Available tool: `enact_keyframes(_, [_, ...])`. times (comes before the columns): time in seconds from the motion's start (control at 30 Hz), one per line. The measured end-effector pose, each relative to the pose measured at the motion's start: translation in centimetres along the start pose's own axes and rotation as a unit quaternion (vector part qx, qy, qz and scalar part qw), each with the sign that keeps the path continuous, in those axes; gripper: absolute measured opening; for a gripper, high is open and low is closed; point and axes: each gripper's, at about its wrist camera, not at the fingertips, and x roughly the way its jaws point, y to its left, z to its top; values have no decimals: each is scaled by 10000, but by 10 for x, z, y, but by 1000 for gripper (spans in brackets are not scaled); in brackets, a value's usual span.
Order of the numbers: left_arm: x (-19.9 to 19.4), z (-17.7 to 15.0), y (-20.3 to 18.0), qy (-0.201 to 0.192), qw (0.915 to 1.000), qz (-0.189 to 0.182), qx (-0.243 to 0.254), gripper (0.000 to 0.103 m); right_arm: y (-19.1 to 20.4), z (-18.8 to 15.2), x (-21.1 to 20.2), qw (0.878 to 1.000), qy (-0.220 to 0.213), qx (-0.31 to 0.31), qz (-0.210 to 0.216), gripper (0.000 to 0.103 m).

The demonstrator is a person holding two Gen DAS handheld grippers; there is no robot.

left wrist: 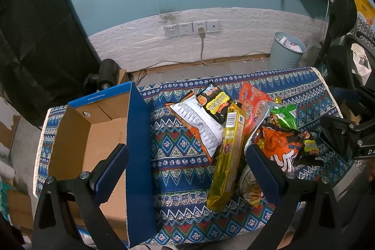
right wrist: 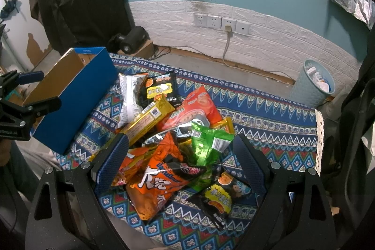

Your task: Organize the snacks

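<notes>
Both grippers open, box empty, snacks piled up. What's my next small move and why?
Probably lower the right gripper and close on the orange packet: it lies on top of the pile between the open fingers, and the blue box beside the pile holds nothing yet.

The left gripper (left wrist: 187, 163) has a matte black frame with triangular cut-outs, silver round screws at the joints, and dark blue textured finger pads (left wrist: 110, 170). The right gripper (right wrist: 181, 161) is built alike, with blue pads (right wrist: 112, 163).
</notes>
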Motion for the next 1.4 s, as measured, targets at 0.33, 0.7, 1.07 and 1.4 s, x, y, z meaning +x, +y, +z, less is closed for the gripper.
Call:
enact_keyframes(0.33, [3, 1, 2, 58, 10000, -29, -33, 101, 1, 0, 1, 10000, 50, -1, 14, 89])
enact_keyframes(0.7, [6, 3, -1, 96, 9999, -31, 17, 101, 3, 1, 3, 10000, 71, -18, 12, 89])
enact_keyframes(1.07, [8, 2, -4, 100, 9999, -31, 57, 101, 3, 1, 3, 10000, 82, -25, 10, 89])
enact_keyframes(1.4, [7, 1, -4, 108, 9999, -50, 66, 101, 2, 0, 3, 10000, 91, -24, 6, 89])
